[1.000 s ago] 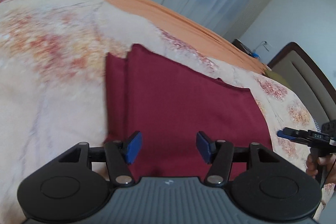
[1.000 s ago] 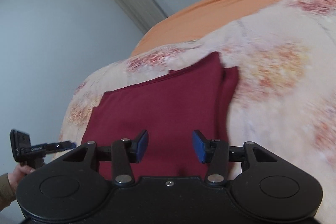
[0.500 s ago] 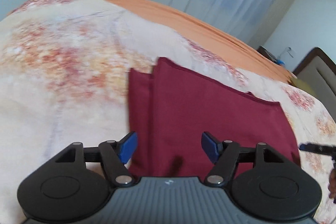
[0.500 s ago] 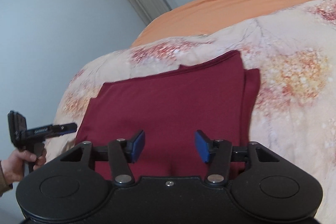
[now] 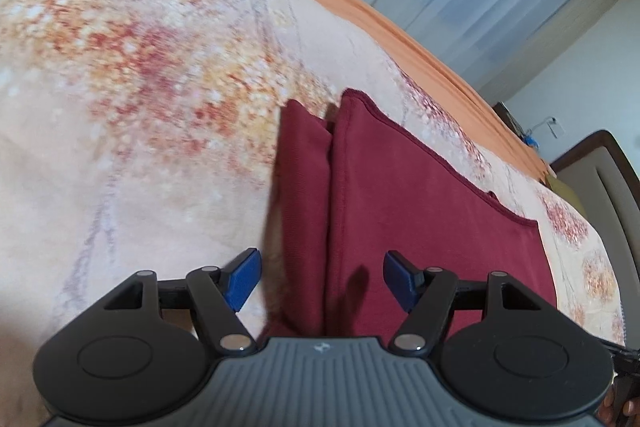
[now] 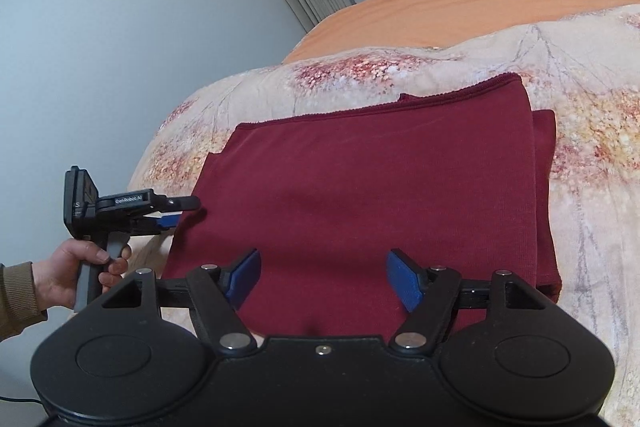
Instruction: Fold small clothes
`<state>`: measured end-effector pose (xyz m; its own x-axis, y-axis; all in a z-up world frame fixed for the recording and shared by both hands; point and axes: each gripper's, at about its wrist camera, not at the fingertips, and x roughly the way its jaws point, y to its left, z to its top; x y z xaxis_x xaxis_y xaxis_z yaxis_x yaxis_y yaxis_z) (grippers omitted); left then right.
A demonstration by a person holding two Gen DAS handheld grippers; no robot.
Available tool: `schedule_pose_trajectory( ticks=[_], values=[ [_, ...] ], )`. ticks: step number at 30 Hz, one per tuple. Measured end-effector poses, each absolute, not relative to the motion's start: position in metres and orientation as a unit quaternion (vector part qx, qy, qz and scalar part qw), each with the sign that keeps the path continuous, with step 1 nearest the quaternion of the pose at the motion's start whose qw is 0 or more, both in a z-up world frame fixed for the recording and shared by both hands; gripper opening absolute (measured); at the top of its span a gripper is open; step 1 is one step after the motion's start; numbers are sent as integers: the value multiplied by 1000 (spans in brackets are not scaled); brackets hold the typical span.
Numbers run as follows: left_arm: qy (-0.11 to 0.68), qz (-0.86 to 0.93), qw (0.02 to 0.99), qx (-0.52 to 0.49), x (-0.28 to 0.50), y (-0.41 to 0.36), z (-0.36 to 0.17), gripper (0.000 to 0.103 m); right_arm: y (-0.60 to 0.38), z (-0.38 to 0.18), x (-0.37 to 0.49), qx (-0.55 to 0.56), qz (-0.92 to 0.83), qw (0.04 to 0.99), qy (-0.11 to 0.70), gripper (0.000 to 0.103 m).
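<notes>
We see the folded maroon garment (image 6: 380, 203) lying flat on the floral bedspread (image 5: 120, 107). Our left gripper (image 5: 322, 281) hangs over its side edge, jaws apart, gripping nothing. Our right gripper (image 6: 323, 277) has jaws opening, pads clear of the cloth.

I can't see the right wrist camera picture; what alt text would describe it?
A folded dark red garment lies flat on a floral bedspread, and the right gripper hovers over its near edge, jaws opening and holding nothing. At the left, a person's hand holds the left gripper at the garment's side edge.
</notes>
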<state>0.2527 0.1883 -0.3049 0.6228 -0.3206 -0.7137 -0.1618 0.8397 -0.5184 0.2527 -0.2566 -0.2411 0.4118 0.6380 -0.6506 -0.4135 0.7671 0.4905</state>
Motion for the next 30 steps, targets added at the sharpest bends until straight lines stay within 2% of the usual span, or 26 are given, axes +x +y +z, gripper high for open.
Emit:
schedule_pose_trajectory(
  ticks=[14, 19, 23, 26, 28, 30],
  values=[
    [441, -72, 855, -262, 273, 169, -317, 72, -245, -240, 259, 116, 322, 830, 441, 72],
    [444, -73, 856, -254, 274, 166, -318, 72, -216, -247, 275, 91, 326, 831, 441, 78],
    [448, -73, 860, -232, 275, 161, -318, 72, -185, -255, 294, 59, 318, 835, 446, 74],
    [448, -74, 861, -230, 275, 162, -318, 72, -165, -257, 303, 28, 317, 837, 445, 57],
    [446, -76, 860, -237, 274, 164, -319, 72, -154, -258, 304, 1, 317, 839, 442, 30],
    [443, -77, 859, -245, 274, 166, -320, 72, -145, -259, 304, -22, 315, 840, 442, 19]
  ],
)
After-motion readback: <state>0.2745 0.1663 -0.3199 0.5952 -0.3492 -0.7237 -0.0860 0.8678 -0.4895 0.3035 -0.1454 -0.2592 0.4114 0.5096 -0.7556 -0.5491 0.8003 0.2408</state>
